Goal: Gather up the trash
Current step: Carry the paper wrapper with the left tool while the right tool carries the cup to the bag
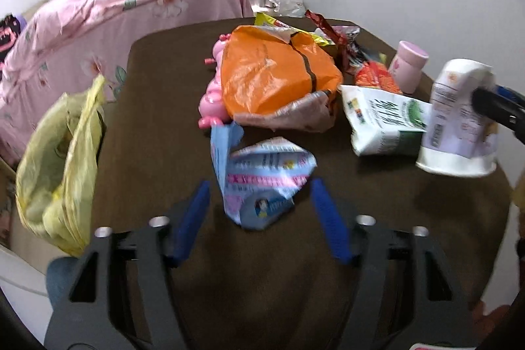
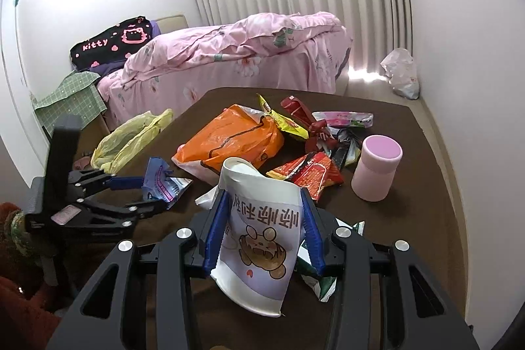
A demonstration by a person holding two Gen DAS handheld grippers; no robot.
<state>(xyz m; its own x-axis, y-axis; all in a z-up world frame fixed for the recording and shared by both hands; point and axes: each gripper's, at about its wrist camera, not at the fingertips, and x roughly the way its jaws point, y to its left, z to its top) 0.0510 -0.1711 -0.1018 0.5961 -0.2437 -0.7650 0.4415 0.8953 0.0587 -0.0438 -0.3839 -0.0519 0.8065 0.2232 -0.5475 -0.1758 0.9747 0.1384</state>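
1. The right gripper (image 2: 262, 235) was clamped on a crushed white paper cup (image 2: 259, 238), both blue pads pressed into its sides, cartoon print facing the camera.
2. In the left wrist view that same cup (image 1: 459, 120) hung at 3 o'clock, lifted clear of the brown table (image 1: 157, 107), with the right gripper's black jaw just reaching in from the edge.
3. The left gripper (image 1: 261, 202) straddled a crumpled blue-and-pink wrapper (image 1: 262, 179). The pads sat either side of it with gaps showing, so it was not yet squeezed.
4. From the right wrist view, the left gripper (image 2: 157, 189) came in at 9 o'clock, fingertips at the blue wrapper (image 2: 162, 182).
5. A yellow plastic bag (image 1: 62, 166) sagged at the table's 9 o'clock edge in the left view.
6. At 12 o'clock lay an orange bag (image 1: 272, 74), a pink toy (image 1: 213, 100) tucked at its left side.
7. A white-and-green packet (image 1: 384, 123) lay at 2 o'clock, just beside the raised cup.
8. A pink cup (image 2: 377, 169) stood upright at 2 o'clock in the right view, a red snack wrapper (image 2: 311, 173) just left of it.
9. A bed with pink bedding (image 2: 236, 61) sat beyond the table.
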